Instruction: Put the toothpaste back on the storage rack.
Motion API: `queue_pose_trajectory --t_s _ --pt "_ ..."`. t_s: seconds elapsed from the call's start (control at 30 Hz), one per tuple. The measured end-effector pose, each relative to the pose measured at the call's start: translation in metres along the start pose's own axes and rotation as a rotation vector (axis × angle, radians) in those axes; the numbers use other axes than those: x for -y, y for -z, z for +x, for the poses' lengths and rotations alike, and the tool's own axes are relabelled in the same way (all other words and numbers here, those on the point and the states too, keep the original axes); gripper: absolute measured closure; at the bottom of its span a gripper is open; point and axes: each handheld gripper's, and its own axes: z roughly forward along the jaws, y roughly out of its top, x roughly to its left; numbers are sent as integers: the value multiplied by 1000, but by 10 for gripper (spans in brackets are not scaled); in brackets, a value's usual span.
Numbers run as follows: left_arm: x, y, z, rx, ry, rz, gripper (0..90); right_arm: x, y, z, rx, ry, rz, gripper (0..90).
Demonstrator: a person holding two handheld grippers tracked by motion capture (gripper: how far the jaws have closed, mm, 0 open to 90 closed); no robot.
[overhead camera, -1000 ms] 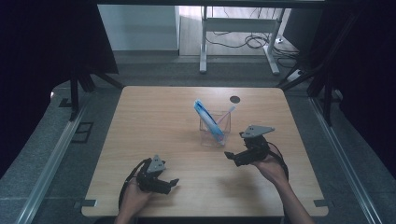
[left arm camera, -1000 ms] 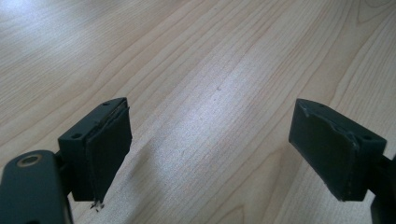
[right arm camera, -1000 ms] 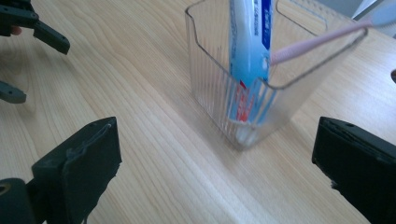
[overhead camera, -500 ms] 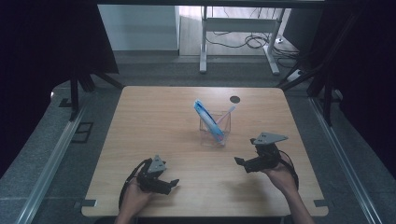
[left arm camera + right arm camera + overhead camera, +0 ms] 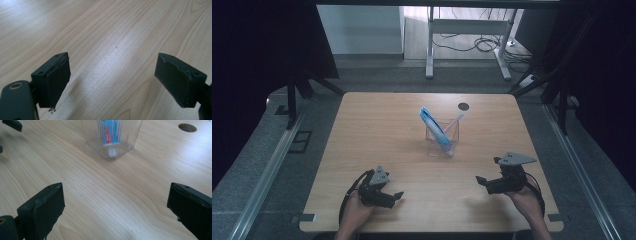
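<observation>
1. Compared with the frame one second ago, the right gripper [image 5: 484,181] now sits lower and farther right in the high view, well apart from the clear cup [image 5: 442,138]; half a second ago it was already most of the way there.
2. The left gripper [image 5: 396,197] keeps its place at the lower left of the table [image 5: 362,135], as in both earlier frames.
3. The cup and its contents stand where they stood before, just right of the frame's centre.
4. Count: two grippers, one cup, one blue toothpaste tube [image 5: 433,128] leaning toward the upper left, one pink-and-white toothbrush [image 5: 455,121] leaning toward the upper right, one dark round hole [image 5: 463,106] in the tabletop.
5. In the left gripper view the jaws are spread wide over bare wood, grasping nothing.
6. In the right gripper view the jaws are likewise released; the cup [image 5: 111,137] stands at top centre with the tube [image 5: 108,132] inside, the hole [image 5: 187,127] at upper right.
</observation>
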Motion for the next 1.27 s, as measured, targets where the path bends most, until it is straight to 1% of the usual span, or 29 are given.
queue_pose_trajectory --t_s 0.13,0.3,0.5,0.53,0.67,0.83,0.97,1.17,1.23,1.27 --pt "0 0 0 0 2 1 133 12 4 -2 28 -14 -5 11" --pt "0 0 -1 0 0 2 133 23 6 -4 38 -29 0 11" --pt "0 -1 -1 2 -2 6 133 36 2 -4 52 -25 32 11" --pt "0 -1 -1 3 -2 6 133 38 1 -4 52 -21 38 11" --pt "0 -2 -2 5 -6 9 133 44 -4 -3 44 -29 60 11" --pt "0 -3 -3 6 -8 12 133 50 -9 -2 40 -20 88 11" --pt "0 -3 -3 8 -12 15 133 56 -15 0 43 7 128 11" --pt "-1 -4 -3 10 -11 17 133 60 -18 1 54 30 168 13" --pt "-1 -4 -3 10 -12 17 133 62 -20 1 52 34 182 11" --pt "-2 -4 -3 10 -11 14 133 62 -20 1 48 31 180 14"
